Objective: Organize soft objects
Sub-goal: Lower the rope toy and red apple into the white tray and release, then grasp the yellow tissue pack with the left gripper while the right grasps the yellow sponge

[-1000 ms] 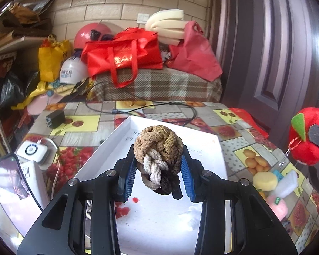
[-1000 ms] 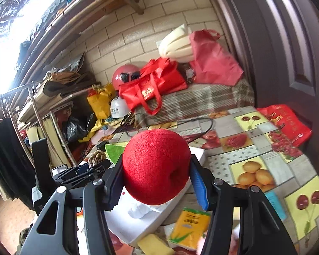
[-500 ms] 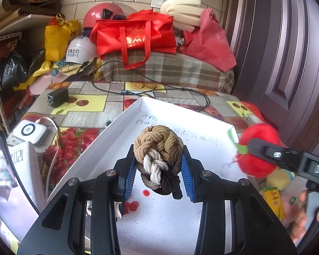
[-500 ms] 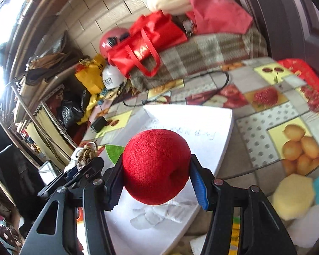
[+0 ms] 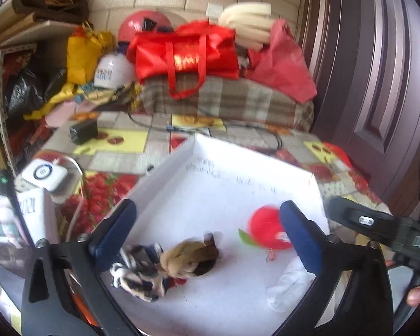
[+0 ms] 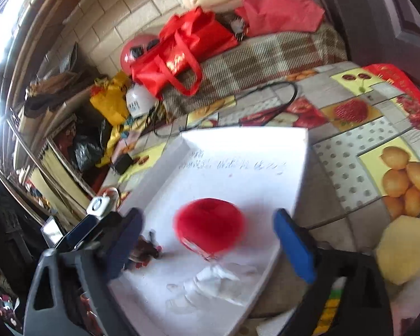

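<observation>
A white tray (image 5: 238,173) lies on the fruit-pattern tablecloth. Inside it lie a brown knotted rope ball (image 5: 190,260), a black-and-white knotted rope toy (image 5: 137,274) and a red plush apple (image 5: 266,231) with a green leaf. My left gripper (image 5: 207,232) is open and empty above the rope ball. In the right wrist view my right gripper (image 6: 210,238) is open and empty above the blurred red apple (image 6: 210,224) in the tray (image 6: 266,145). A clear plastic wrapper (image 6: 215,282) lies in the tray's near part.
A yellow sponge (image 6: 403,249) lies right of the tray. A black cable (image 6: 268,103) and a black adapter (image 5: 82,131) lie behind it. A white device (image 5: 43,173) sits at the left. Red bags (image 5: 184,56) and helmets are piled on a checked cloth at the back.
Both grippers have opened. The rope ball dropped from my left gripper and the red apple from my right gripper into the tray.
</observation>
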Tool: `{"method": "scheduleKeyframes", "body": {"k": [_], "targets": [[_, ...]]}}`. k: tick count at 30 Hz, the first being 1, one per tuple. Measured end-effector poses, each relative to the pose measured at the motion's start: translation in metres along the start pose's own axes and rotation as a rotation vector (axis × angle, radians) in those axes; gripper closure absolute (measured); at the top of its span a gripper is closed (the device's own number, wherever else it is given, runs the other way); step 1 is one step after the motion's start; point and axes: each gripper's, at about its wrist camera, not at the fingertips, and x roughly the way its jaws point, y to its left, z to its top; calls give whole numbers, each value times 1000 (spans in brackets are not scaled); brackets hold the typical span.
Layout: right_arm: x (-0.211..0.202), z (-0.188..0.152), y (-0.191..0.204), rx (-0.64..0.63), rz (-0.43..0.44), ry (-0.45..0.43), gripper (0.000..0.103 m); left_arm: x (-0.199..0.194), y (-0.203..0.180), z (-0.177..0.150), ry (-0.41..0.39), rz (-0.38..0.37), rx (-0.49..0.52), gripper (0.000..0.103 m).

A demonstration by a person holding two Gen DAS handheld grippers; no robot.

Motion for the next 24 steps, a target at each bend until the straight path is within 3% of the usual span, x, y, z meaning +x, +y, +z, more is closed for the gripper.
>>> {"method": "scheduleKeyframes", "body": {"k": [6, 11, 14, 21, 24], "targets": [[-65, -2, -15, -82, -7, -140, 0, -15, -1, 6, -58, -45, 2, 0], [-123, -14, -48, -97, -30, -229, 0, -25, -21, 5, -93, -105, 76, 0], [-131, -25, -48, -185, -29, -157, 0, -28, -30, 4, -101, -128, 89, 0], [-96, -78, 3, -606, 48, 95, 0, -28, -39, 4, -96, -162, 108, 0], [-74, -93, 14, -682, 71, 163, 9, -29, -39, 4, -96, -169, 109, 0]]}}
